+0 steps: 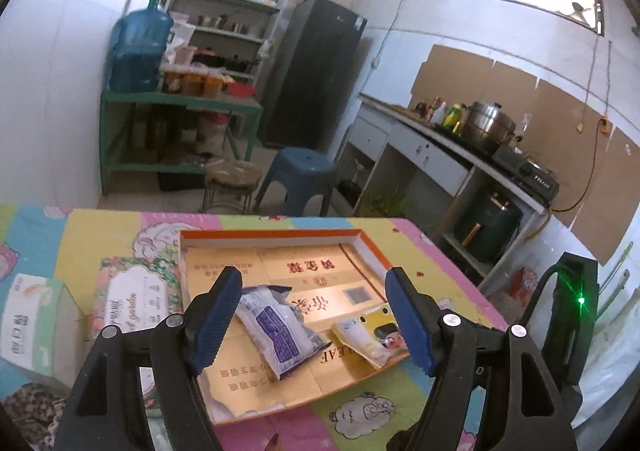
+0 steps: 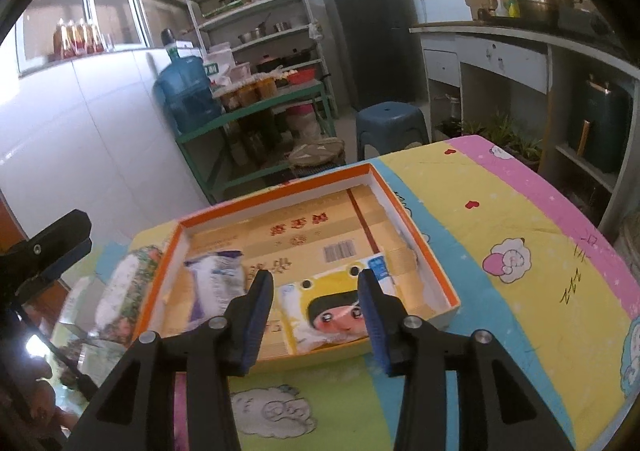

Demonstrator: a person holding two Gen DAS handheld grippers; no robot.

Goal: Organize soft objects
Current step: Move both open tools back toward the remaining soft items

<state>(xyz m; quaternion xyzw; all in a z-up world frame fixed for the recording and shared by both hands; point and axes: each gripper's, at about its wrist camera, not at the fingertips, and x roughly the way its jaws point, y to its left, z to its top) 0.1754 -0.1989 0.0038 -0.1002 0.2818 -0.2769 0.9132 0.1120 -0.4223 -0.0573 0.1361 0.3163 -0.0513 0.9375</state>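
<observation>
Inside one orange tray [image 1: 372, 247], two soft packs, two more beside it, both hand-held grippers open, empty.

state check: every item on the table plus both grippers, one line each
left gripper: open, empty
right gripper: open, empty
orange-rimmed box: lidless, on table
white-purple pack: lying in box
yellow cartoon pack: lying in box
floral tissue pack: outside box
green-white tissue pack: outside box
</observation>
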